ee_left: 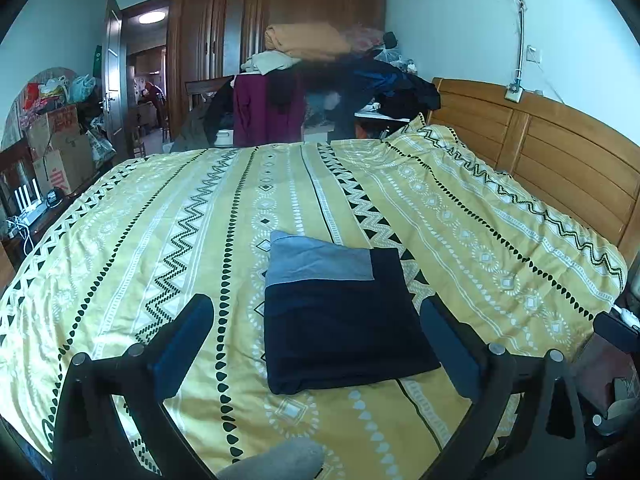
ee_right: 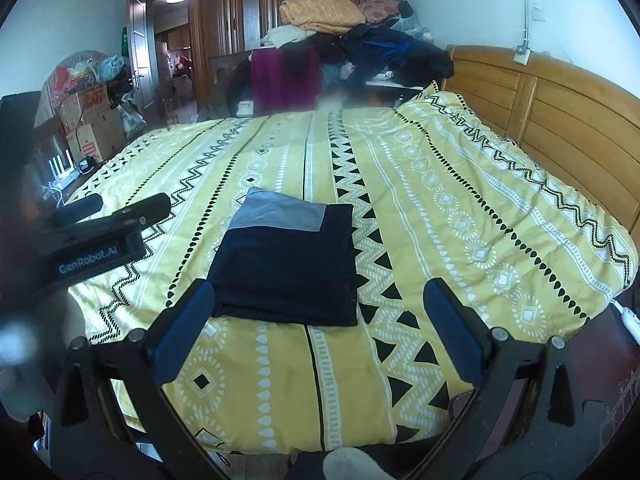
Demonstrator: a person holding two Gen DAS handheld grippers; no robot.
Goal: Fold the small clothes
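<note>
- The folded garment (ee_left: 340, 312) is a dark navy piece with a grey-blue panel showing at its far end; what kind of clothing it is cannot be told from the fold.
- It lies flat on the yellow patterned quilt (ee_left: 160, 240), near the quilt's near edge and well apart from the wooden headboard (ee_left: 560, 152) off to the right.
- In the right wrist view the same garment (ee_right: 286, 264) sits just beyond the near-left finger, seemingly touching nothing but the quilt.
- It looks like soft, thin knit or jersey in several layers: light, limp, sure to sag if lifted by one point, and liable to slide apart layer from layer.
- The quilt beneath is soft too, so a pinch pressed down may catch bedding along with the cloth.
- Judged best hold: the doubled near edge, where the layers stack thick, one claw towards each near corner, so the bundle lifts level and the fold keeps.
- The grey panel end is thinner, probably a single flap, and a poor place to grip.
- The left gripper (ee_left: 316, 322) hangs above the quilt with its jaws spread wide, straddling the garment's near half and holding nothing.
- The right gripper (ee_right: 320, 300) is likewise spread wide and empty, near the garment's near edge.
- The fold looks finished or nearly so; the edges are fairly square.
</note>
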